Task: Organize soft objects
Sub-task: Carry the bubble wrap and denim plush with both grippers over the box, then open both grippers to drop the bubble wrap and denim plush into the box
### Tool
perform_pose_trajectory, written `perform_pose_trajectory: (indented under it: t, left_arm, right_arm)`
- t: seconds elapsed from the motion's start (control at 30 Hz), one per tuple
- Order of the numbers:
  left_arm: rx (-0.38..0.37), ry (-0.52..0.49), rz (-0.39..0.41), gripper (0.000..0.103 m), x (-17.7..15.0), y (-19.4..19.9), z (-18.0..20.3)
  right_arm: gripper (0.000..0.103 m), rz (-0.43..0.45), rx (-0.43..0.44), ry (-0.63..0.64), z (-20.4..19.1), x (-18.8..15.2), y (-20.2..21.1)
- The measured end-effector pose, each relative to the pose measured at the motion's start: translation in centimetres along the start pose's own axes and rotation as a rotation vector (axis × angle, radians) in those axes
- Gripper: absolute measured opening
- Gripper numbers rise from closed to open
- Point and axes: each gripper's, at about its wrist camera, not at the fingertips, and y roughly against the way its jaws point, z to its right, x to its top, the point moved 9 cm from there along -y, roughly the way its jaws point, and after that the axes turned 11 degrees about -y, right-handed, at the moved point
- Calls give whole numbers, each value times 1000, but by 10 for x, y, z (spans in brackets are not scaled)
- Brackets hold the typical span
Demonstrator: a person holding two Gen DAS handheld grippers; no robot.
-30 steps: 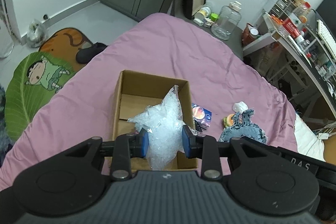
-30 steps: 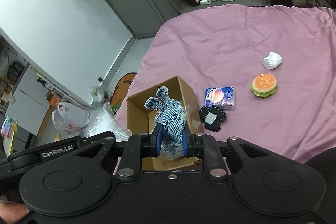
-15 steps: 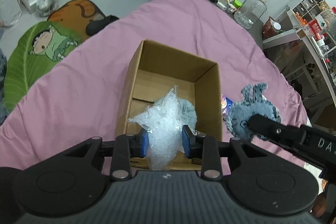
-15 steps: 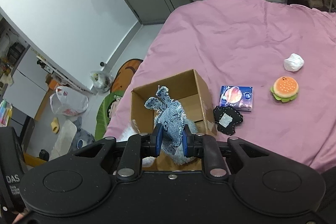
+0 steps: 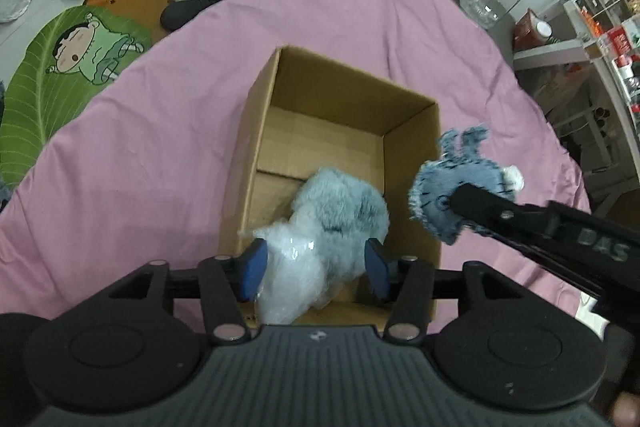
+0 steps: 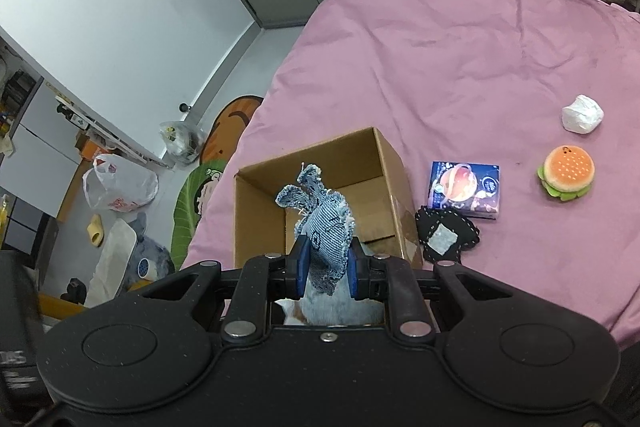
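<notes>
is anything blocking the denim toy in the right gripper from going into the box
Nothing visible blocks it. The right gripper holds the denim toy above the open cardboard box, whose far half is bare. The left gripper is opening over the plastic bag at the near end.

Past the bed I see a leaf-shaped cartoon rug (image 5: pixel 60 67) on the floor, a clear glass jar (image 5: pixel 494 1), and a white plastic bag (image 6: pixel 118 187) near the wall.

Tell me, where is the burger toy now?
In the right wrist view, the burger toy lies on the pink bedcover at the right side, just below the white wad and right of the small box.
</notes>
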Motion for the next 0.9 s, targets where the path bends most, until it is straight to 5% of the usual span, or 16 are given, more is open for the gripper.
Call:
perform_pose_trajectory:
  t: [0.9]
  left_arm:
    - [100, 76, 19, 54, 18, 20, -46]
  right_arm:
    - [27, -164, 85, 14, -38, -16, -41]
